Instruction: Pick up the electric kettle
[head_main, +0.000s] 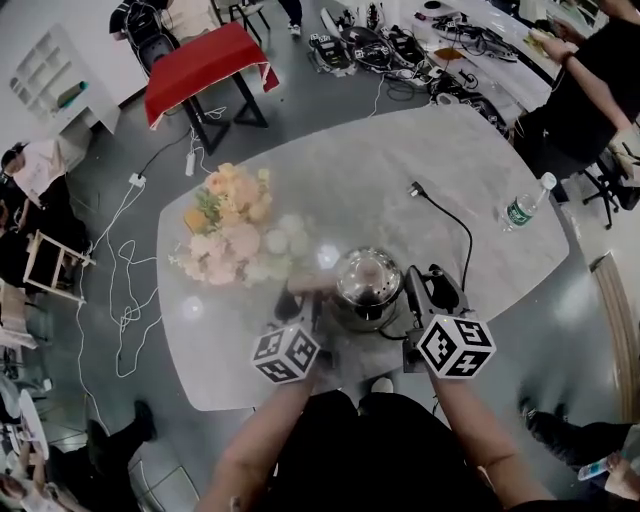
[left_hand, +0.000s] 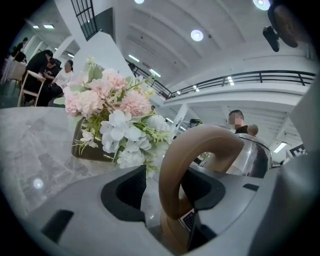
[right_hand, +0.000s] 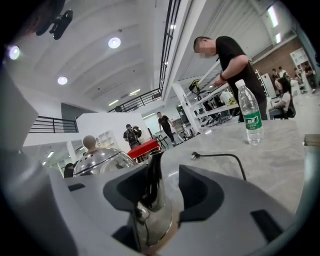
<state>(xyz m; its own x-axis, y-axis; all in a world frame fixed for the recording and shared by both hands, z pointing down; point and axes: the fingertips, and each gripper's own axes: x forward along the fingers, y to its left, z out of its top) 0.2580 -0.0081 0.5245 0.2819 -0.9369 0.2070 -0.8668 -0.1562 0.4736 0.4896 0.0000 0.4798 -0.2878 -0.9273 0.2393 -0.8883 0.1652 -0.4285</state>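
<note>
While left tongs (left_hand: 165, 189) gape around the handle (left_hand: 200, 142) and right tongs (right_hand: 162, 189) around the spout (right_hand: 154, 182), the heavy-looking, slick kettle (head_main: 366, 285) wants a handle hold.

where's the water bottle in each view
Head view: bottle near the table's right edge.
Left gripper view: not in it.
Right gripper view: bottle upright, upper right.
Shared landmark: kettle, low centre in head view; handle central in left gripper view; lid lower left in right gripper view.
</note>
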